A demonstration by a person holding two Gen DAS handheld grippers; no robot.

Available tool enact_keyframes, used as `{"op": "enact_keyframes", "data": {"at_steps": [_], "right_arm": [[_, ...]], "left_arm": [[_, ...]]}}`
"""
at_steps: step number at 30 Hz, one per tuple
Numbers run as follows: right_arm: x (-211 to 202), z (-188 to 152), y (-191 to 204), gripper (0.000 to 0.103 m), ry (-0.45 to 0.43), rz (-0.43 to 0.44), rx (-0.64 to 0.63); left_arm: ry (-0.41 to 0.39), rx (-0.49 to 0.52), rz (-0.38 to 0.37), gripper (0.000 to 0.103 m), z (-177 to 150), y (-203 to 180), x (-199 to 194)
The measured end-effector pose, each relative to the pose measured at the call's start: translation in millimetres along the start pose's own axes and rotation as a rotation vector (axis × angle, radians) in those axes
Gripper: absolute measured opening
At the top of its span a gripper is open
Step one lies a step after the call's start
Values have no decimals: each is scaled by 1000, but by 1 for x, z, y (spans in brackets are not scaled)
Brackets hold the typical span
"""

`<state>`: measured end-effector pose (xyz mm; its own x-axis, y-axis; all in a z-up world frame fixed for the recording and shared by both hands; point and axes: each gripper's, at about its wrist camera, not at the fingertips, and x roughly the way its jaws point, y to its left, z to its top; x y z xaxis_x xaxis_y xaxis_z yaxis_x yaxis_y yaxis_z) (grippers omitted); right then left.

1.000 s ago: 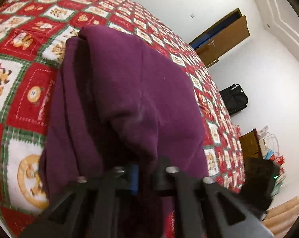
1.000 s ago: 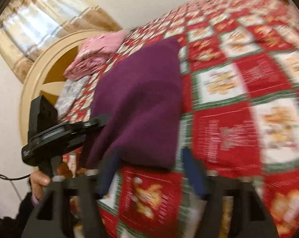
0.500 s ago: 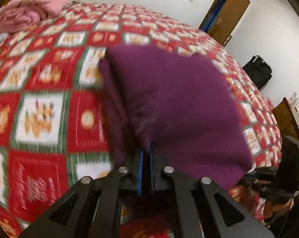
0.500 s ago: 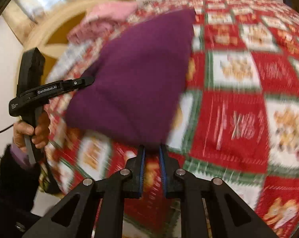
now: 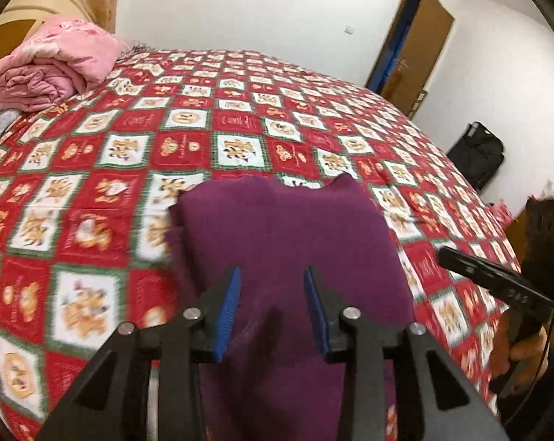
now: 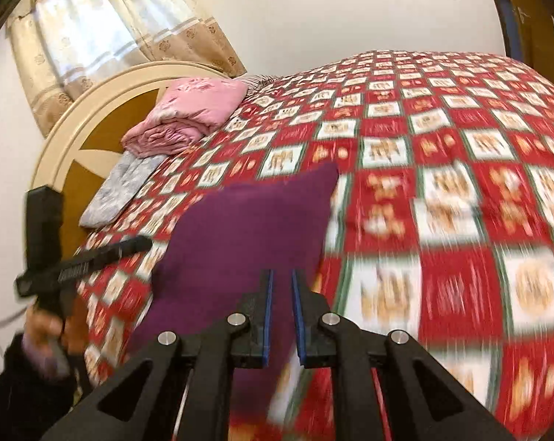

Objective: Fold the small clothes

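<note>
A folded purple garment (image 5: pixel 291 242) lies on the red patchwork bedspread (image 5: pixel 93 191) near the bed's front edge. My left gripper (image 5: pixel 272 275) is open, its blue-padded fingers held just above the garment's near edge, holding nothing. The garment also shows in the right wrist view (image 6: pixel 247 228). My right gripper (image 6: pixel 281 279) has its fingers nearly together with a narrow gap, over the garment's near corner; I cannot tell whether cloth is pinched. The left gripper shows at the left of the right wrist view (image 6: pixel 82 264).
A folded pink quilt (image 5: pixel 45 73) and a grey pillow (image 6: pixel 122 187) lie by the wooden headboard (image 6: pixel 93 117). A brown door (image 5: pixel 413 47) and a black bag (image 5: pixel 477 154) stand beyond the bed. The right gripper and hand show at the right edge (image 5: pixel 497 283).
The left gripper has opened and let go of the purple garment, which now lies lower on the bed. Both grippers have pulled back toward the bed's edge.
</note>
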<state>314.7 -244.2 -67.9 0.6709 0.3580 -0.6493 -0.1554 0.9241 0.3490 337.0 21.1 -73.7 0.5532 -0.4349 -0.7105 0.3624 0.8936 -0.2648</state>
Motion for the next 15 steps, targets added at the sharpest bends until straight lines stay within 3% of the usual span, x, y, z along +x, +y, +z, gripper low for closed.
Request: {"op": "enact_keyframes", "data": {"at_steps": [3, 6, 7, 10, 15], "right_arm": [[45, 19, 6, 11, 33, -68, -52], [76, 19, -1, 11, 81, -87, -32], [97, 17, -4, 11, 153, -116, -22], [110, 28, -12, 11, 135, -112, 34], [83, 29, -16, 11, 101, -52, 73]], "left_arm": [[14, -44, 141, 39, 2, 6, 33], [31, -125, 171, 42, -6, 32, 43], [33, -145, 165, 48, -9, 41, 44], [36, -214, 144, 62, -10, 61, 44], [57, -277, 41, 60, -9, 61, 33]]}}
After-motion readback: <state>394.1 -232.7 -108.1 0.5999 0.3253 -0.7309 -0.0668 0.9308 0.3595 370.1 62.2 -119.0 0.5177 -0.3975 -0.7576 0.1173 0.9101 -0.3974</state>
